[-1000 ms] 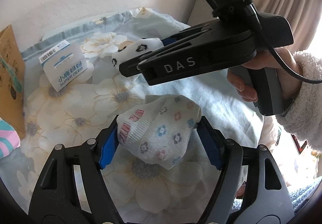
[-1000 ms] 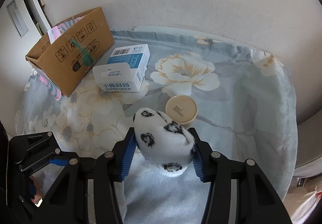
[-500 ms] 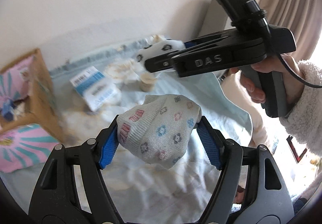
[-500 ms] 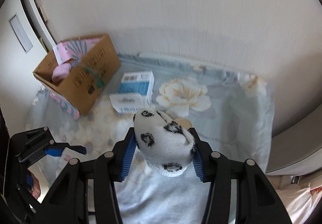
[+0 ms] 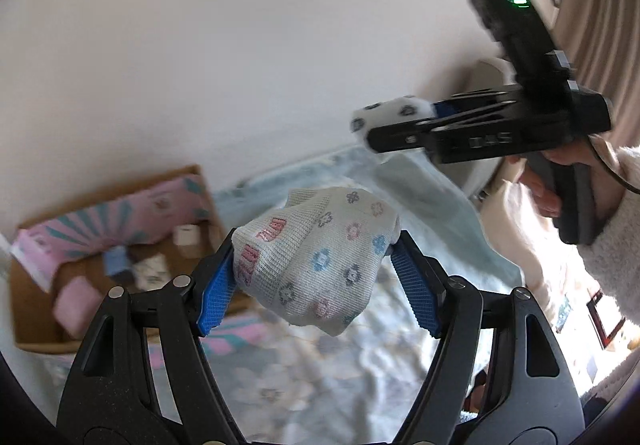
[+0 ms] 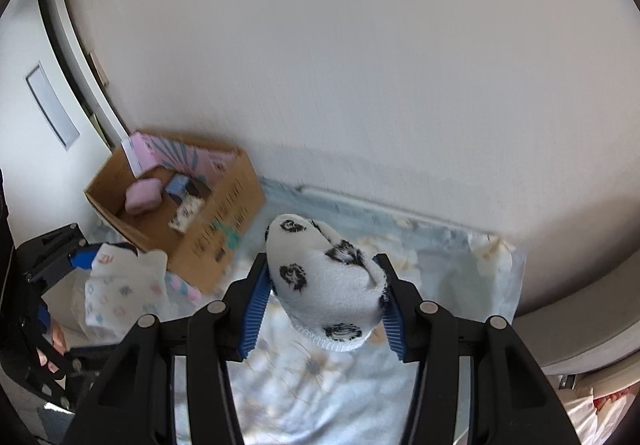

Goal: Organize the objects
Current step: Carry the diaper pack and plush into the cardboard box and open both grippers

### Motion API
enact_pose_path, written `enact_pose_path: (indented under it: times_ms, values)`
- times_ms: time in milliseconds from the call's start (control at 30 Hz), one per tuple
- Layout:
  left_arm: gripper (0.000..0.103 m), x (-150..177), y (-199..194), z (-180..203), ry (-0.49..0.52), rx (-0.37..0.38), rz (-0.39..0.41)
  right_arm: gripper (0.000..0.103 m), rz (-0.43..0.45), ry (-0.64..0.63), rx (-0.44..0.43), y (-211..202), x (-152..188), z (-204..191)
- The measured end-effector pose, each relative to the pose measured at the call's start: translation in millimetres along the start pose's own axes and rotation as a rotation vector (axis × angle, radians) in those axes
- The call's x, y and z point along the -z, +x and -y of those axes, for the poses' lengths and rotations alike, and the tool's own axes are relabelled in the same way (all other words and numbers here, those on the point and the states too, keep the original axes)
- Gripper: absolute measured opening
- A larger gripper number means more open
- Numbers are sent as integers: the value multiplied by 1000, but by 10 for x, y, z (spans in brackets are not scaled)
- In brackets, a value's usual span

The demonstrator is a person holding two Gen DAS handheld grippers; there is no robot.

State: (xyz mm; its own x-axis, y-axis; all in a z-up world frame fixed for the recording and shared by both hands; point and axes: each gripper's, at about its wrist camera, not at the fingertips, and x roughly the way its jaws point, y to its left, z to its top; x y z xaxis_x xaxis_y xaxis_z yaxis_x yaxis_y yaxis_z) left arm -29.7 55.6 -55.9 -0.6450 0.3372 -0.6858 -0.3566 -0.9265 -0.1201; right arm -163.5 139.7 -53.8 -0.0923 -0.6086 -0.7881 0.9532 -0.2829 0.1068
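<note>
Jaws of both the left gripper (image 5: 316, 277) and right gripper (image 6: 322, 305) stay clamped on a flower-print sock bundle (image 5: 316, 261) and a panda-print sock bundle (image 6: 324, 281), now lifted higher above the bed (image 6: 460, 285) and nearer the cardboard box (image 6: 216, 229), likely their destination.

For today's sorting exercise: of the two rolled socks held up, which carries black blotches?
The white sock with black blotches, clamped in the right gripper; the left gripper's sock shows small coloured flowers.

flowered sock (image 5: 316, 261): white knit, small blue, pink and grey flowers, pink lettering
spotted sock (image 6: 324, 281): white with black blotches
gripper pads (image 5: 216, 293): blue, on black fingers
cardboard box (image 6: 224, 217): brown, dark print outside, pink-and-teal rayed sheet inside
bedsheet (image 6: 460, 285): pale blue, cream flowers
</note>
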Motion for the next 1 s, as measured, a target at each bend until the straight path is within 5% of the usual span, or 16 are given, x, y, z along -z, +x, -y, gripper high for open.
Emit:
enact_pose_path:
  times_ms: [500,1000]
  values:
    - [72,-162,-408,-1627,-171,-252,-10,47,9,-68,-94,336,-843,-888]
    - [72,386,-201,-2531,-285,-302,-139,47,-110,-124,-192,1186,-952,-1788]
